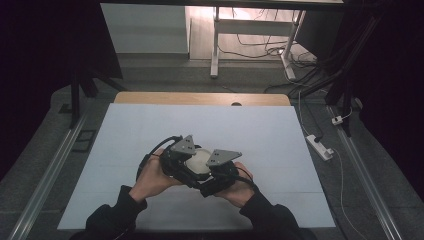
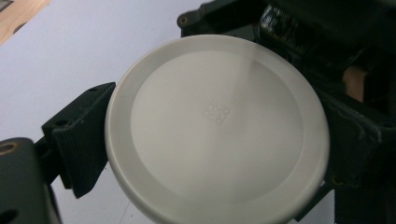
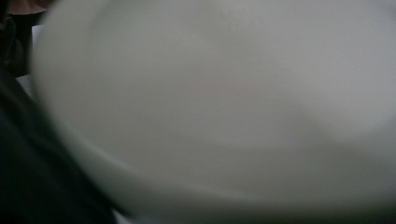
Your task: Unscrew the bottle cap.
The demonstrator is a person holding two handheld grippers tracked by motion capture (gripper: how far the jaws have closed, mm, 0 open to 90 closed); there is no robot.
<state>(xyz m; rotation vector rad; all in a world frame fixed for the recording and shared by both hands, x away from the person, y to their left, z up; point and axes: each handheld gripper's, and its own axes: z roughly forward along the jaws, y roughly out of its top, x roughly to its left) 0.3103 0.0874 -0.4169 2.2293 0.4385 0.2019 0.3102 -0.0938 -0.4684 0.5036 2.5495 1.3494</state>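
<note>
Down at the near middle of the white table (image 1: 150, 130), a person is bringing two black grippers together around one small round object. From the left, a dark sleeve (image 1: 107, 217) and hand (image 1: 150, 179) are coming in, holding the left gripper (image 1: 175, 161), which is carrying a grey three-cornered plate on top. Between the grippers, a pale disc (image 1: 197, 161) is sitting just above the tabletop. Seen up close from the left gripper view, the disc (image 2: 217, 130) is off-white, smooth and matte, with a raised ring near its rim and a faint small square mark embossed at its centre. A black jaw is pressing against its left edge and another dark block is meeting its right edge, so the left claw is clamping the disc. To the right, the right gripper (image 1: 220, 172) is sitting against the disc's other side, held by the right hand (image 1: 240, 189). In the right gripper view the disc (image 3: 224, 102) is a blurred, pale surface very close to the lens, and I cannot tell whether that claw is gripping.
</note>
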